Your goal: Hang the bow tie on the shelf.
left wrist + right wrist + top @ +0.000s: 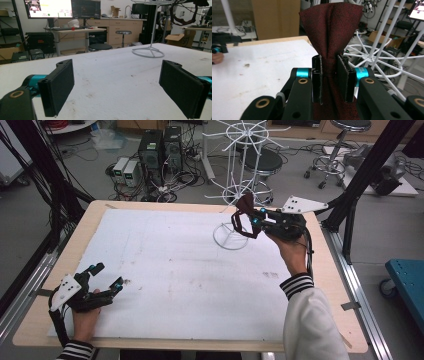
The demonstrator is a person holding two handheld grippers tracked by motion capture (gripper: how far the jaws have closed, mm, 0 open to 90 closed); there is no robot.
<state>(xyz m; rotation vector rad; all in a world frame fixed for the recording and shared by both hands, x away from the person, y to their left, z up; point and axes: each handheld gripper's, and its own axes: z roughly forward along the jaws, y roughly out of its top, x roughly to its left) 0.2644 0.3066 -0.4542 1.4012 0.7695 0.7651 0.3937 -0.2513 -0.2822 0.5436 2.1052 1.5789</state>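
Landmark: white wire rack [239, 185], standing at the far edge of the table [45, 310], its ring base on the white mat [175, 270].

Left gripper [107, 277]: well to the left of the rack, at the near left corner of the mat, resting low in the person's left hand [86, 315]. In the left gripper view the gripper [116, 87] has its jaws spread wide, bare mat between the pads, nothing gripped. The rack's base shows far ahead of it.

Dark red bow tie [243, 215]: held up just beside the rack's post, above the ring base, its loop hanging below.

Right gripper [256, 217]: just right of the rack, raised off the mat in the right hand [289, 245]. In the right gripper view the gripper [329, 77] has its jaws clamped on the bow tie [332, 32] at its pinched middle; cloth fans out above the pads, with the rack's white arms close behind on the right.
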